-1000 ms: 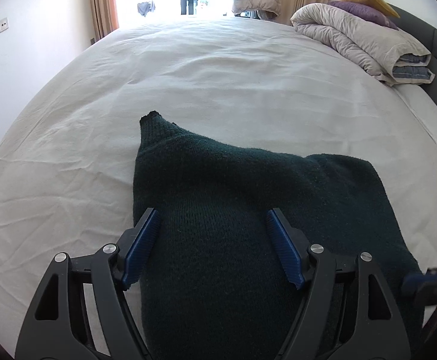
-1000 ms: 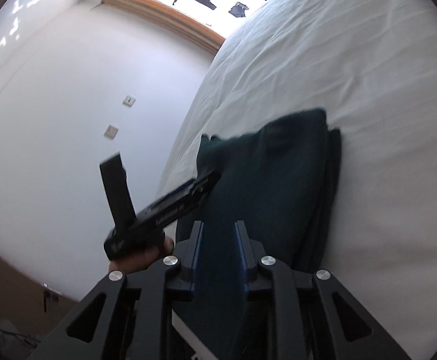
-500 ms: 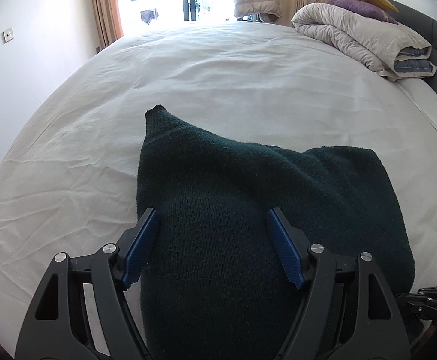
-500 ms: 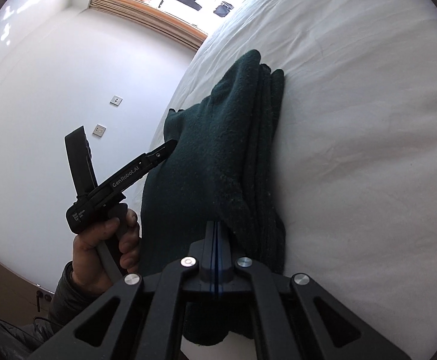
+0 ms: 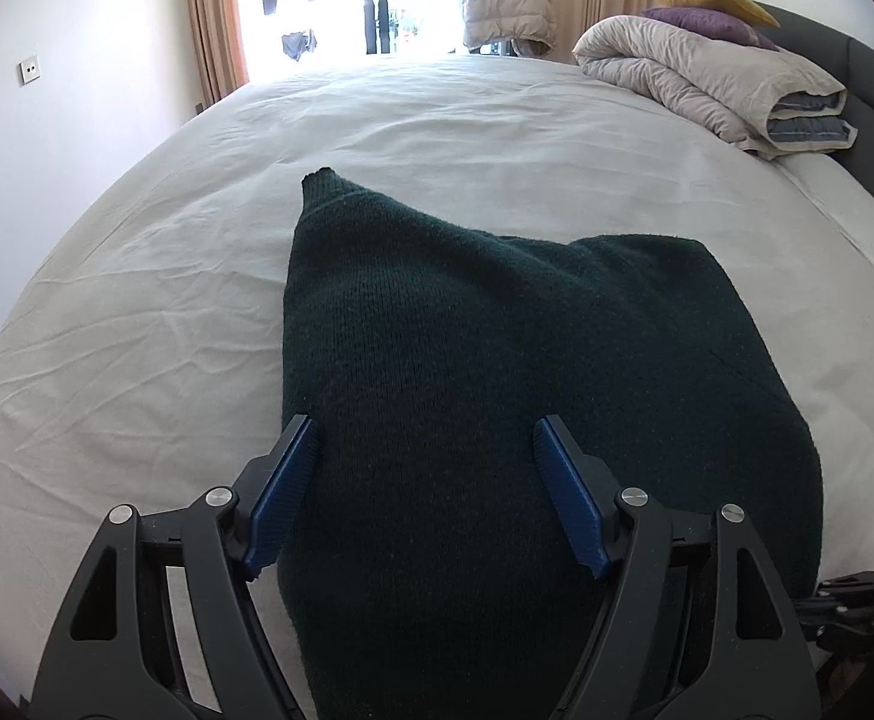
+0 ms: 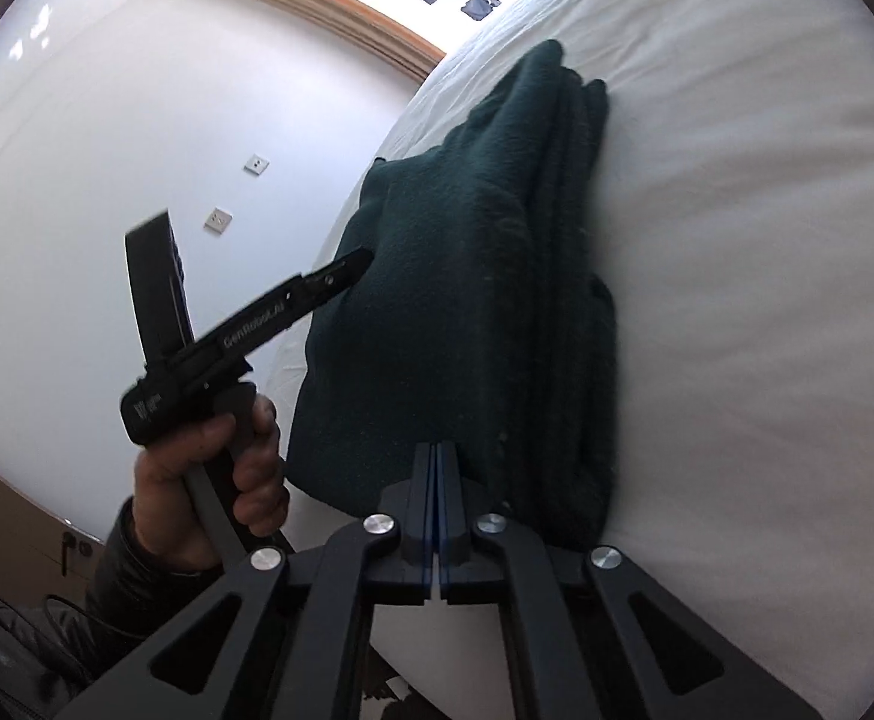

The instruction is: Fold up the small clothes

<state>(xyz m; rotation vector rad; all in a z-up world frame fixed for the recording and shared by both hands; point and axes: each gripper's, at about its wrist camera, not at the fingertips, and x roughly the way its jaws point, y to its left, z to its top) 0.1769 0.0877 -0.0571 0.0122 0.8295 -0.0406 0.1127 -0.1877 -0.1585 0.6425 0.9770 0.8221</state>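
A dark green knitted sweater point(image 5: 484, 360) lies folded in layers on the white bed sheet point(image 5: 137, 324); it also shows in the right wrist view point(image 6: 484, 276). My left gripper point(image 5: 425, 468) is open, its blue pads wide apart just above the sweater's near part, holding nothing. In the right wrist view the left gripper point(image 6: 347, 264) hovers at the sweater's left edge, held by a hand point(image 6: 221, 480). My right gripper point(image 6: 437, 468) is shut with its pads pressed together, at the sweater's near edge; no cloth shows between them.
A rolled beige duvet point(image 5: 706, 84) with yellow and purple pillows point(image 5: 706, 6) lies at the far right by the dark headboard point(image 5: 868, 78). A puffer jacket point(image 5: 505, 6) hangs by the bright window. A white wall with sockets point(image 6: 221, 219) runs along the bed's left side.
The right gripper went from slightly parted to fully shut and drew back to the sweater's near edge. The sweater settled flatter onto the bed. The left gripper stayed open above it.
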